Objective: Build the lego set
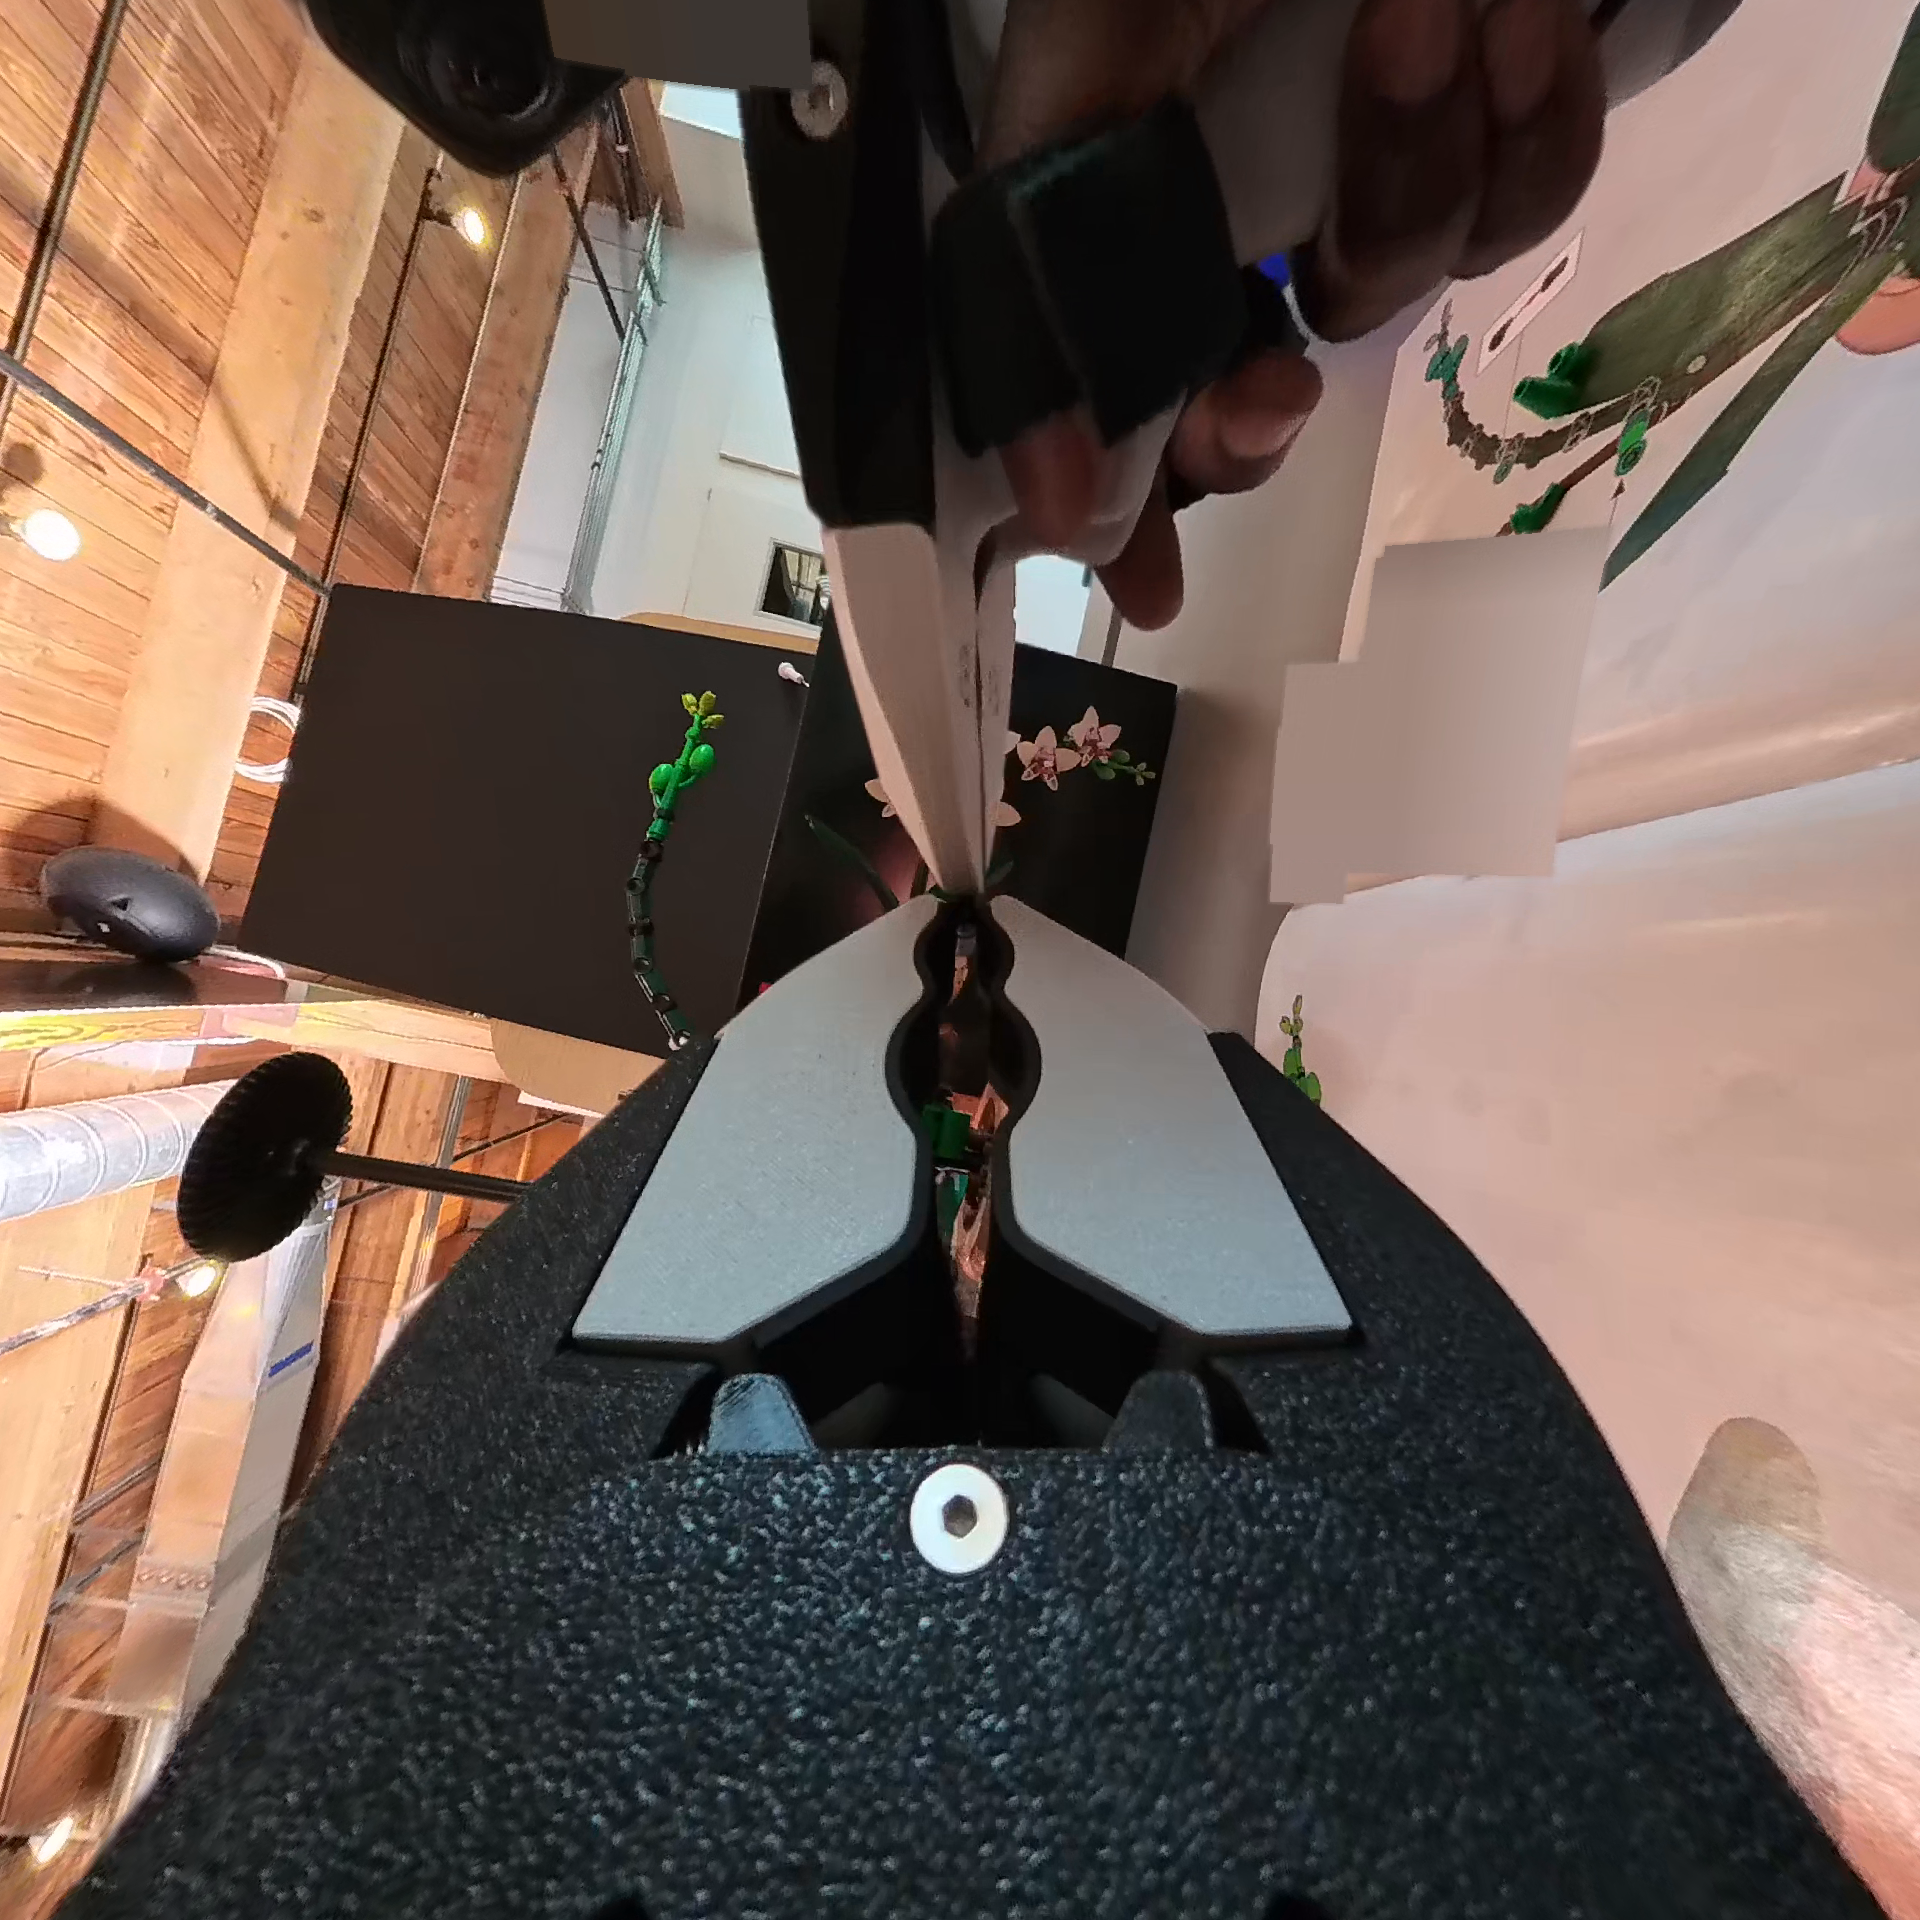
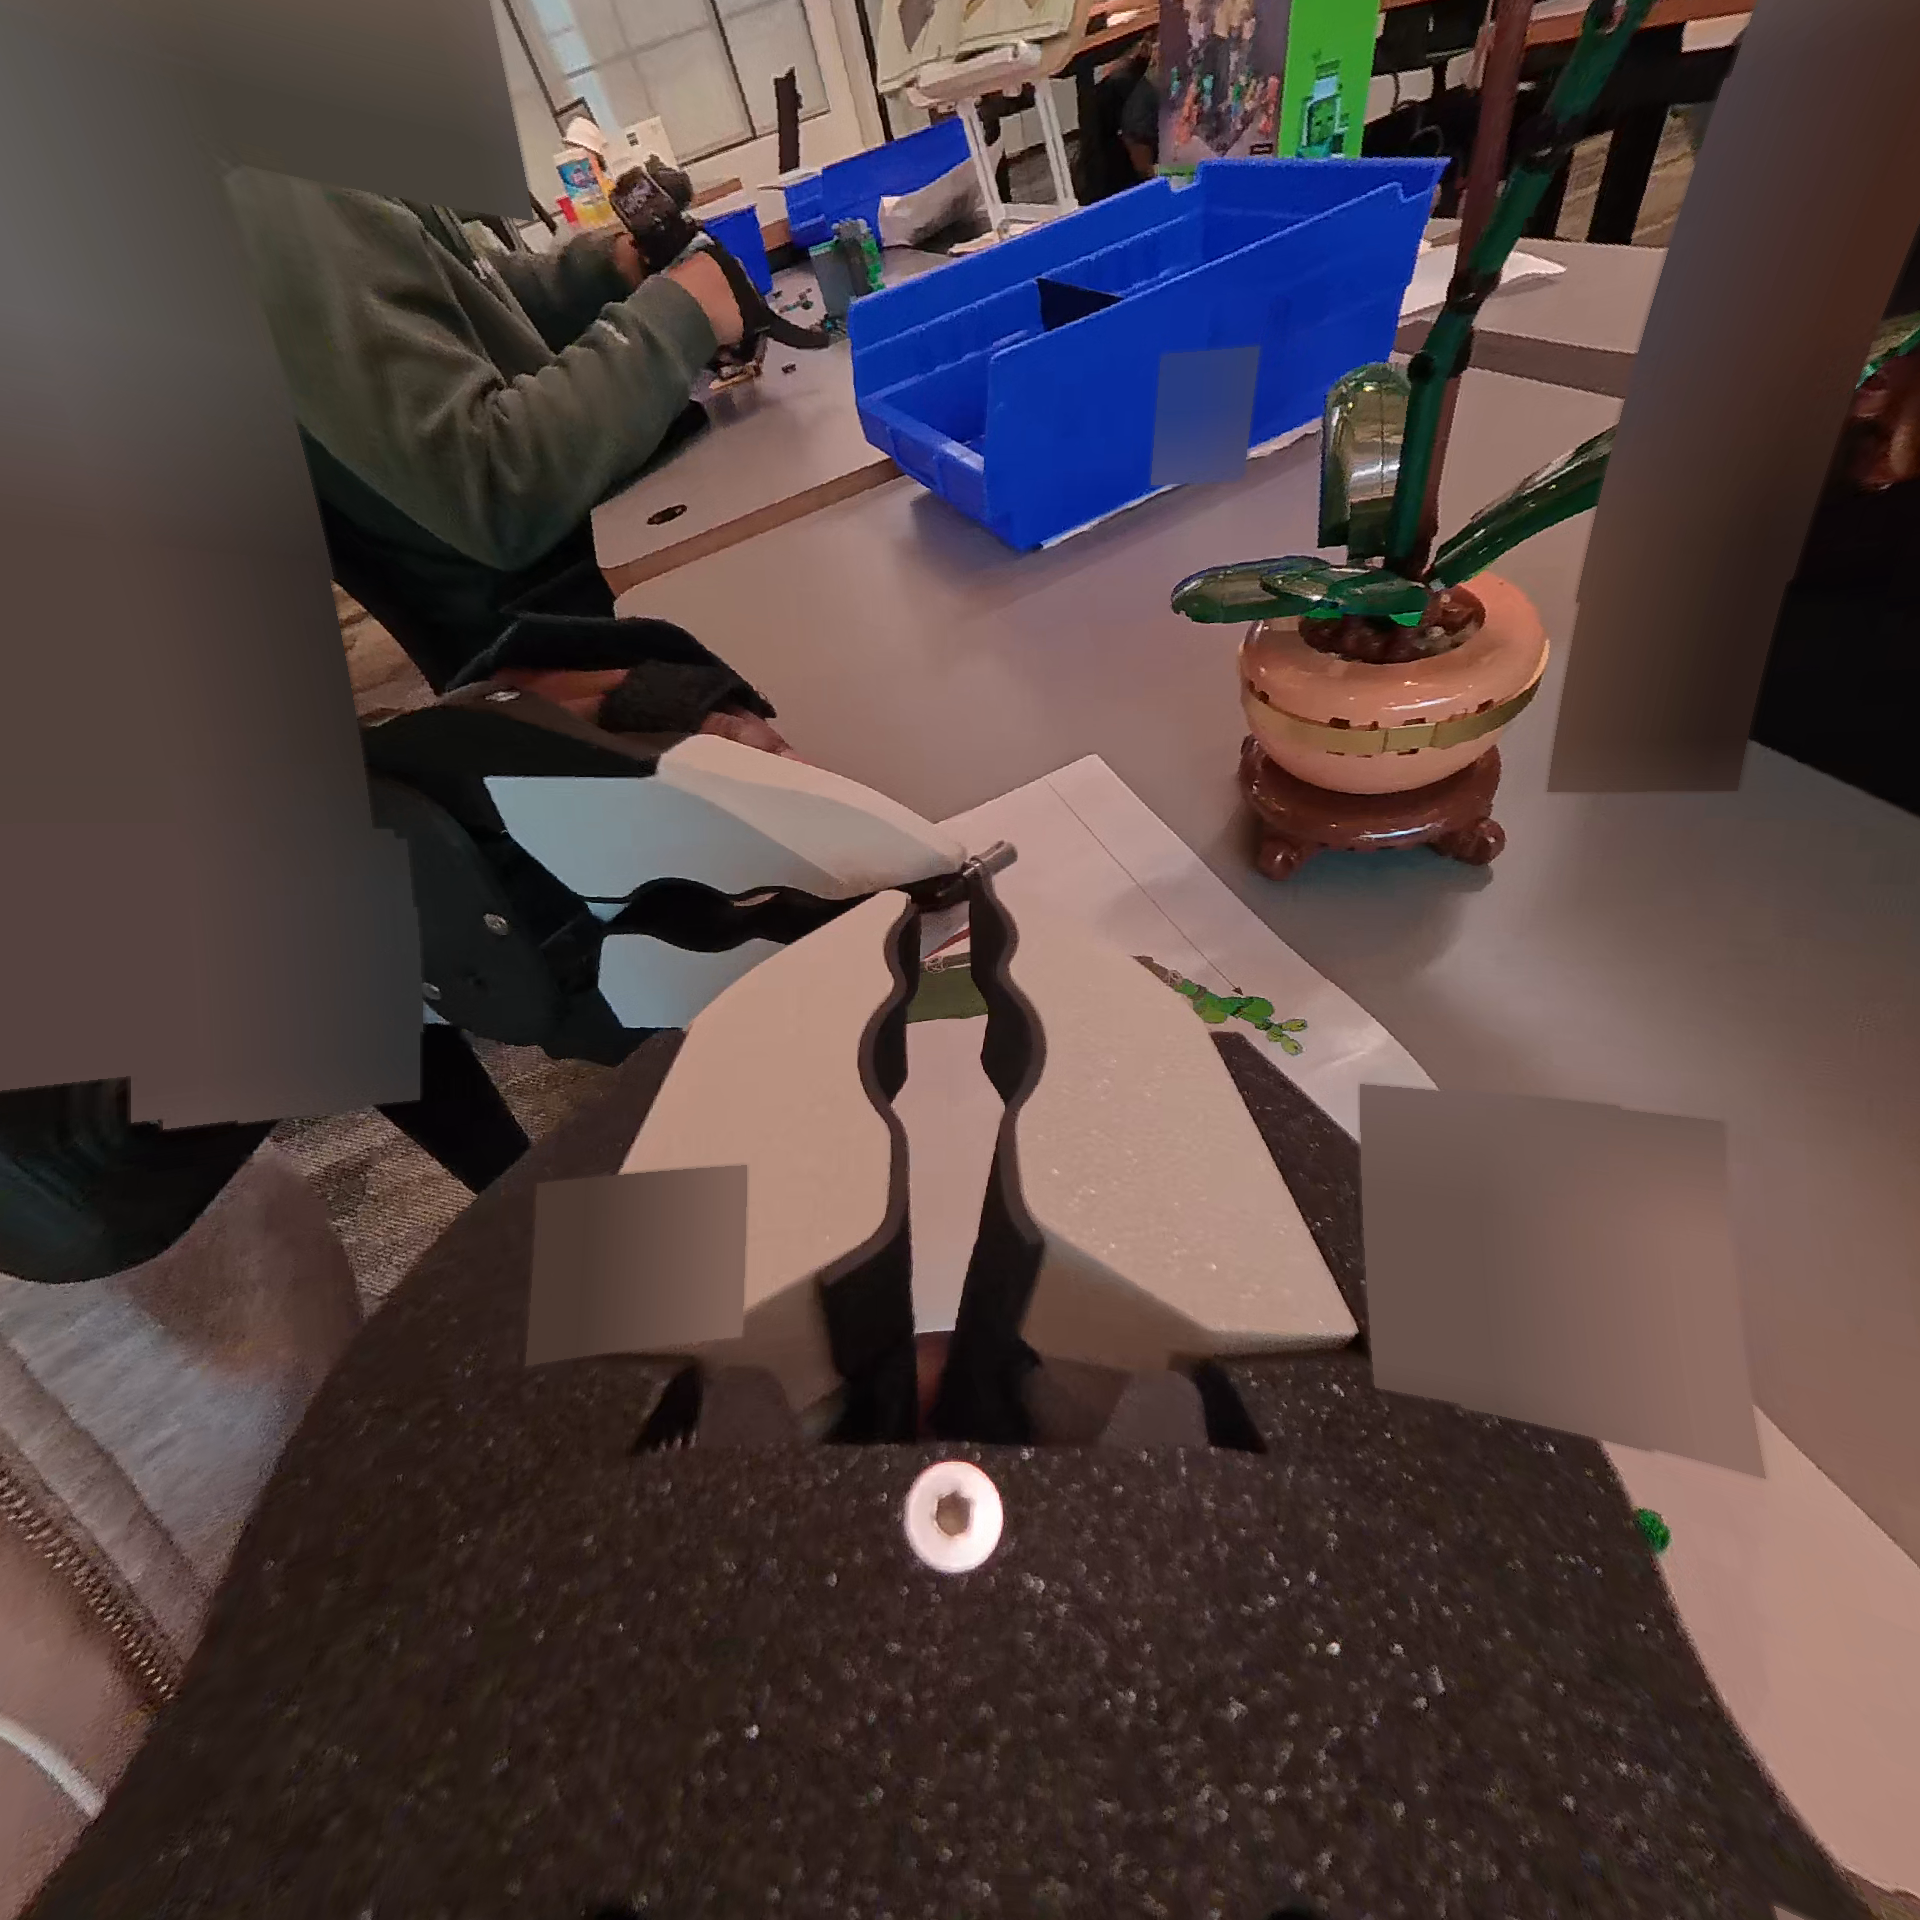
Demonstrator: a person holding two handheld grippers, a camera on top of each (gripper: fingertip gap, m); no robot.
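My left gripper [image 1: 964,914] is shut on a small dark piece with a grey pin [image 1: 964,935]. In the right wrist view it reaches in from the left [image 2: 951,871], and the pin [image 2: 995,858] sticks out past its tips. My right gripper [image 2: 940,902] is open a little. Its tips stand on either side of that piece, and the right fingertip [image 2: 982,896] lies against the pin. In the left wrist view it comes down from above [image 1: 961,878] and meets my left tips. A person's hand holds each gripper.
A brick-built orchid pot [image 2: 1392,707] stands on the grey table [image 2: 935,644] at the right, with blue bins [image 2: 1122,343] behind. An open instruction booklet [image 2: 1143,914] lies under the grippers. A seated person's green sleeve [image 2: 468,384] is at the left. A green stem [image 1: 675,790] lies on a black board. The tips of both grippers are at nearly the same place. Left tips and right tips are each some 15 centimeters from the brick-built orchid pot [image 2: 1392,707].
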